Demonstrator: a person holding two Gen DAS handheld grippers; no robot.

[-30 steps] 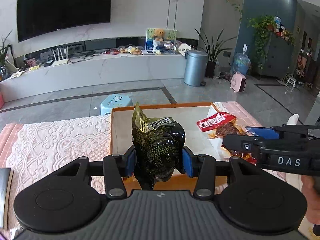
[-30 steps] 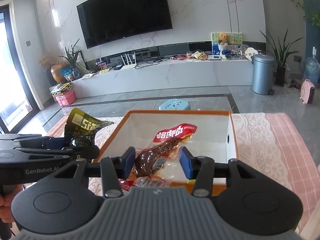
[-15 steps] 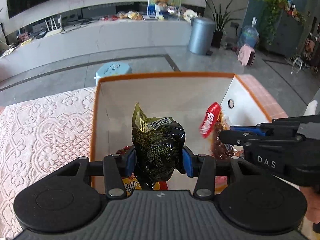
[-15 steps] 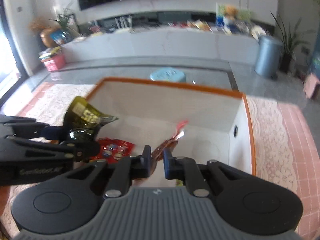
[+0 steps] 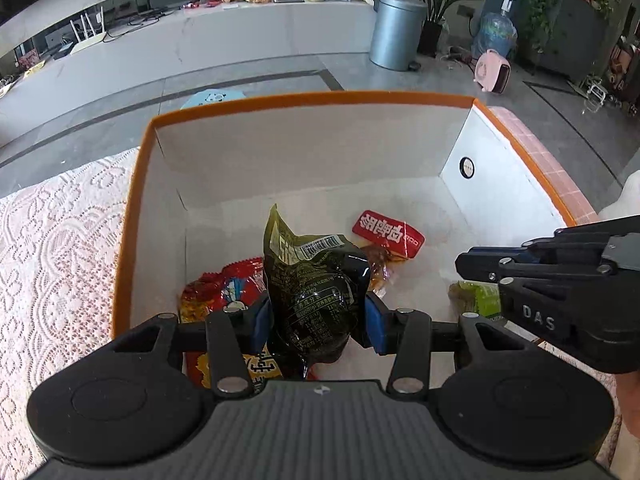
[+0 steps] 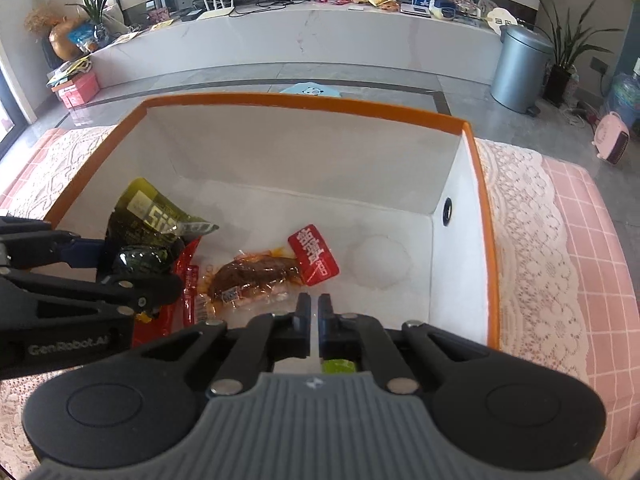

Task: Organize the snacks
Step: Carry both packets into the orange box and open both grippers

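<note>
My left gripper is shut on a dark green snack pouch and holds it over the near left part of the orange-rimmed white box. The pouch also shows in the right wrist view. My right gripper is shut and empty above the box's near side. The red-labelled meat packet lies on the box floor just ahead of it; it also shows in the left wrist view. A red snack bag and a green packet lie in the box.
The box stands on a lace cloth over a pink checked table cover. Beyond the table are a blue stool, a grey bin, plants and a white TV bench.
Both grippers moved forward and tilted down over the box. My right gripper let the meat packet go; it now lies on the box floor, and the jaws are closed. My left gripper still holds the green pouch.
</note>
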